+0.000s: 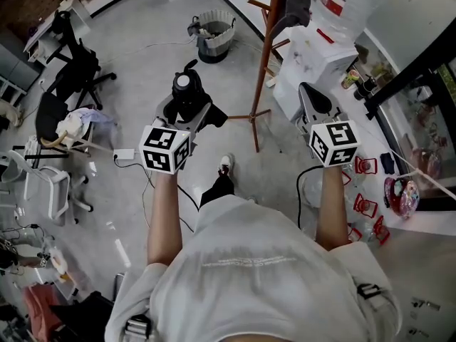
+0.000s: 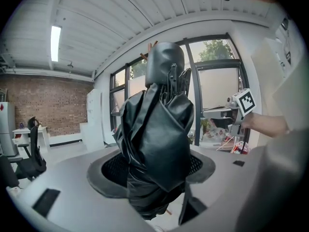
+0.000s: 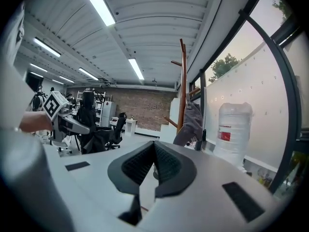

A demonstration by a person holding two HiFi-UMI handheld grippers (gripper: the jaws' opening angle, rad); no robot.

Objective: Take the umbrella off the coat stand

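A folded black umbrella (image 1: 187,93) sits between the jaws of my left gripper (image 1: 187,111), which is shut on it. In the left gripper view the umbrella (image 2: 157,139) stands upright, its rounded cap on top, and fills the gap of the left gripper (image 2: 152,170). The brown wooden coat stand (image 1: 269,41) rises ahead and to the right, with a grey garment (image 1: 296,6) hanging on it. My right gripper (image 1: 311,100) is level beside the stand's foot. In the right gripper view the pads of the right gripper (image 3: 154,157) meet with nothing between them, and the coat stand (image 3: 182,86) is beyond.
A white water dispenser (image 1: 313,70) with a clear bottle (image 1: 349,2) stands right of the coat stand. A grey bin (image 1: 215,35) is on the floor ahead. Black office chairs (image 1: 71,70) and cables lie to the left. Red clips (image 1: 365,205) are on the right-hand counter.
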